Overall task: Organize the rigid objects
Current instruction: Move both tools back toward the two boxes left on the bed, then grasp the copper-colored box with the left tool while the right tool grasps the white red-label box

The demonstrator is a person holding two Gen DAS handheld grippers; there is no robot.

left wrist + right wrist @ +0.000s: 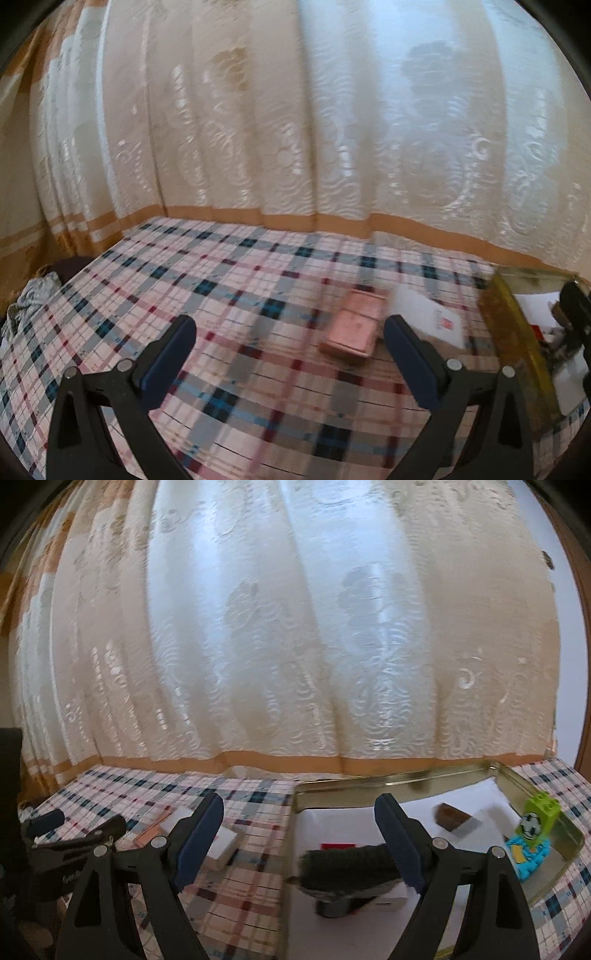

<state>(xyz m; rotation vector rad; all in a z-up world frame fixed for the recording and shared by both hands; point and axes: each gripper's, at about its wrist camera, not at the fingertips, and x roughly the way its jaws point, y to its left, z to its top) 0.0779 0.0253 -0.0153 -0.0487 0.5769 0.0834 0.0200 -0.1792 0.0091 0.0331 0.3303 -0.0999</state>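
On the plaid-clothed counter (236, 295) by a cream curtain (295, 129): one pink box (354, 328), one white box (432, 317), one gold tin (406, 775). Both grippers, left (290, 347) and right (299, 827), fingers apart, empty.

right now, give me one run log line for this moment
left gripper: open, empty | right gripper: open, empty | pink box and white box: on cloth | gold tin: holds brush, green block

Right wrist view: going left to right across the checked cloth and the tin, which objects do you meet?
Other black gripper → white rectangular box → dark bristly brush → brown block → lime-green toy brick with a football print, the last three inside the gold metal tin.
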